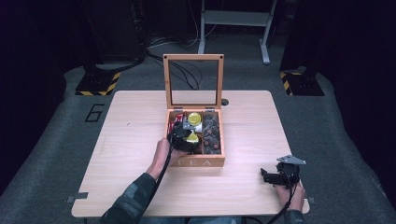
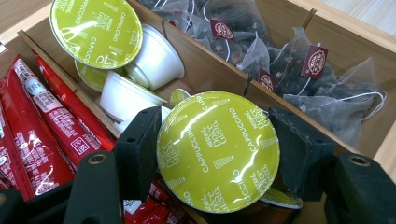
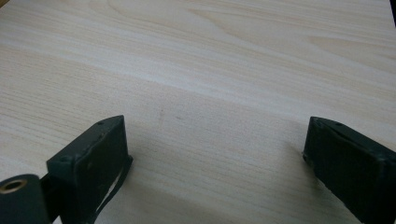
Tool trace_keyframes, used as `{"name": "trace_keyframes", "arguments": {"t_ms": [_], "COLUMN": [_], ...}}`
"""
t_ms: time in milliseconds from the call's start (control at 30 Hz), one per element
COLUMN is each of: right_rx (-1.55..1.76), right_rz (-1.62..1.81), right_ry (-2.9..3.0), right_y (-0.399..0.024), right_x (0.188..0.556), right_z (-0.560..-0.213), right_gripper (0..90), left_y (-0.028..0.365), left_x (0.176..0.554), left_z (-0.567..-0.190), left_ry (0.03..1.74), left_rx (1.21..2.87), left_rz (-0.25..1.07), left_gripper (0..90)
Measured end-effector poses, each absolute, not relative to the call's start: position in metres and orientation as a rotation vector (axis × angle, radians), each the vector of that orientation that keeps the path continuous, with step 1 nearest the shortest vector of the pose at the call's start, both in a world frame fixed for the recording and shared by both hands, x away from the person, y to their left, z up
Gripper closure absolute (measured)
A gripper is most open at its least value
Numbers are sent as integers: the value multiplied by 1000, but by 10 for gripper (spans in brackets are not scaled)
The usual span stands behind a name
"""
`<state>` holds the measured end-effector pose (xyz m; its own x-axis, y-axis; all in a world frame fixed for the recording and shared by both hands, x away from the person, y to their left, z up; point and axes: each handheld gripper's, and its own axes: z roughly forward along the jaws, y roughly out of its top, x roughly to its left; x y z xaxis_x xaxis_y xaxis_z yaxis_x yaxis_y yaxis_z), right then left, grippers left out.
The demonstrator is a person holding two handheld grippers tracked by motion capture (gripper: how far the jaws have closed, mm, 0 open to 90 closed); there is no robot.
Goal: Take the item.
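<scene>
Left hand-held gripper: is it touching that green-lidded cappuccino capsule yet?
Touching. In the left gripper view both black jaws of the left hand-held gripper press against opposite edges of the cappuccino capsule, with no gap on either side.

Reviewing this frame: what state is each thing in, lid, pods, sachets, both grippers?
Wooden tea box: lid open, upright.
Green-lidded cappuccino pod: sealed, clamped between the jaws.
Left gripper: shut on that pod, over the box.
Other white pods: tipped on their sides.
Red stick sachets: sealed, lying in their compartment.
Right gripper: open, holding nothing, on the light wooden table.
</scene>
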<state>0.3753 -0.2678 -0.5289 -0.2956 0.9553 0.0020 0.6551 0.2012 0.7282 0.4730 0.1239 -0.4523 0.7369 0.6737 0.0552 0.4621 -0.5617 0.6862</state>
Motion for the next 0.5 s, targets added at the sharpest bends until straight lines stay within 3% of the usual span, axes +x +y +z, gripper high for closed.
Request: {"name": "trace_keyframes", "arguments": {"t_ms": [500], "right_rx": [1495], "right_rz": [881], "right_ry": [2029], "right_y": [-268], "right_x": [375], "right_z": [-529], "right_gripper": [63], "left_y": [126], "left_x": [467], "left_z": [-447], "left_ry": [841], "left_rx": [2244], "left_rz": [416], "left_gripper": [376]}}
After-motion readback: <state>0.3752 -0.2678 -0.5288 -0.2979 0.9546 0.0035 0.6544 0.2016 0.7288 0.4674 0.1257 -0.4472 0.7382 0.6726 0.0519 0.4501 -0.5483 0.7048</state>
